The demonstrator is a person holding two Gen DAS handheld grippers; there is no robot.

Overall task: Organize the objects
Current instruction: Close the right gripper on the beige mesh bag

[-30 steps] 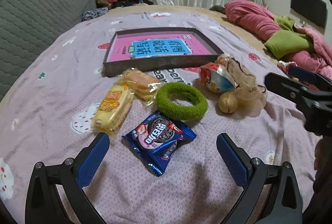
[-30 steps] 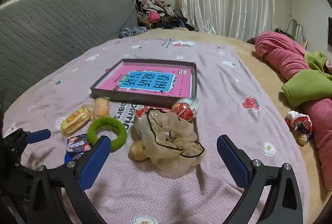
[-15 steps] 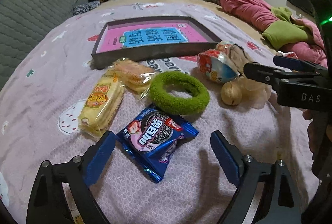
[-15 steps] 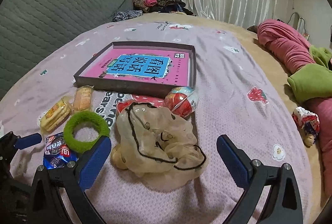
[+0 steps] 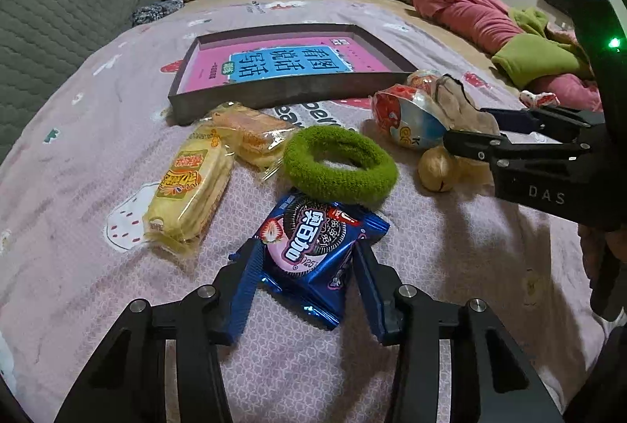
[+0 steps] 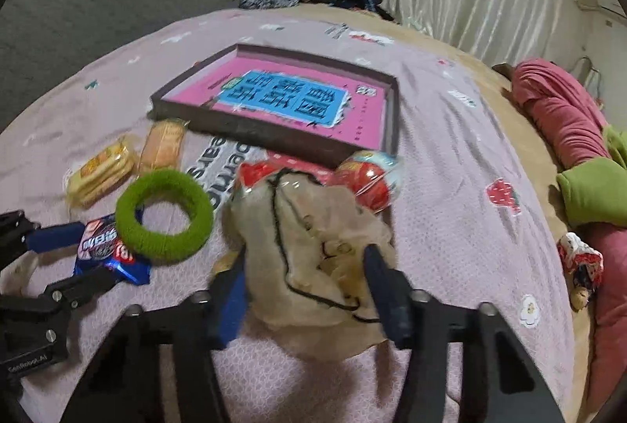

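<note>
Left gripper (image 5: 307, 258) is clamped on the blue cookie packet (image 5: 313, 246), which lies on the bedspread (image 5: 450, 266) just beside the green ring (image 5: 339, 164). Right gripper (image 6: 309, 262) pinches the beige mesh pouch (image 6: 313, 239) near the tray's (image 6: 274, 133) front edge.

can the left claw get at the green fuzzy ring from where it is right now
Probably not directly. The left claw is closed around the blue cookie packet, which lies between it and the green ring. It would need to let go or carry the packet first.

Glossy foil cookie packet (image 5: 313, 246); fuzzy green ring (image 5: 339, 164).
</note>
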